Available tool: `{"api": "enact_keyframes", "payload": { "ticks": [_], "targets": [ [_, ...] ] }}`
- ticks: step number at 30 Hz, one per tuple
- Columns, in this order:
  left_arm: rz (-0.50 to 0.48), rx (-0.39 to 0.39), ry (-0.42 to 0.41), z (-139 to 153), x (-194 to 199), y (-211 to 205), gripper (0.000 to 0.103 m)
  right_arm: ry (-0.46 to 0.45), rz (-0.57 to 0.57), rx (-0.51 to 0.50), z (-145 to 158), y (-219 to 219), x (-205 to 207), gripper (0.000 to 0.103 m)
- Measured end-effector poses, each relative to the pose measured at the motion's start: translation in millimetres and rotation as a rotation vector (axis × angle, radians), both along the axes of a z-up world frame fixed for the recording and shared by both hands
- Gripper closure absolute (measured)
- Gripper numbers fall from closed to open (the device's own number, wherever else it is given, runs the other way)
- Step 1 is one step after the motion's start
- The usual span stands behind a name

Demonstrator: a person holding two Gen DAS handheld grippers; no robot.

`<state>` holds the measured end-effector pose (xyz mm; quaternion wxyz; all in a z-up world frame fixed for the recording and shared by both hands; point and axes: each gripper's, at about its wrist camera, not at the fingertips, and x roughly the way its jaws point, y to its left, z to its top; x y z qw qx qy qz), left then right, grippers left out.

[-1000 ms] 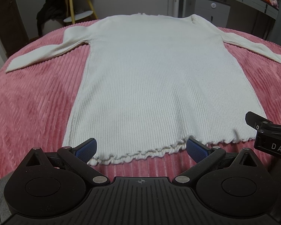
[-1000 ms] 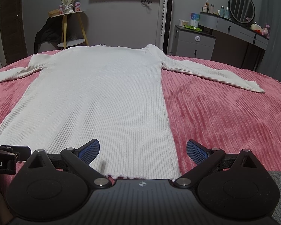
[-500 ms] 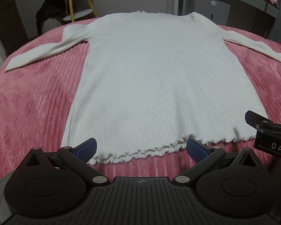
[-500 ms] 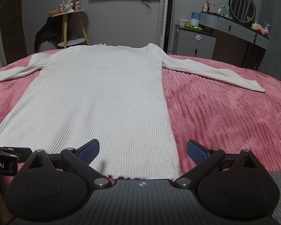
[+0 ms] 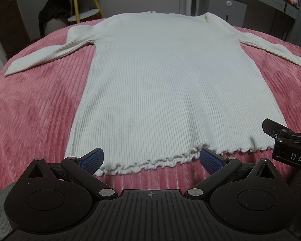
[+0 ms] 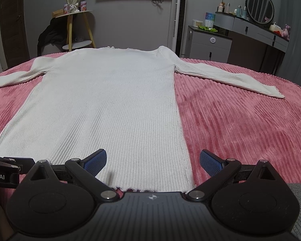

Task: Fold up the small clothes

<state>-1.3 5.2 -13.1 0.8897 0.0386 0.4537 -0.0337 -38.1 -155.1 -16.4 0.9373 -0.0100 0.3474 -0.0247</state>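
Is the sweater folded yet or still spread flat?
Spread flat: the sweater lies full length on the pink blanket, both sleeves out to the sides, no fold anywhere.

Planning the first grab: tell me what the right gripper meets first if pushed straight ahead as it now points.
The right gripper, open, would probably meet the white sweater at its hem near the right corner; height above the pink bedspread is unclear.
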Motion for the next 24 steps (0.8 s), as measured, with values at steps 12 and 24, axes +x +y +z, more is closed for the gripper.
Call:
{"api": "enact_keyframes", "payload": {
  "ticks": [12, 24],
  "targets": [
    [0.001, -0.004, 0.01, -1.4, 0.8, 0.6, 0.0, -0.003, 0.007, 0.032, 0.5, -2.8, 0.5, 0.004],
    [-0.007, 0.009, 0.035, -3.2, 5.7, -2.4, 0.0, 0.06, 0.057, 0.205, -4.0, -17.2, 7.2, 0.004]
  ]
}}
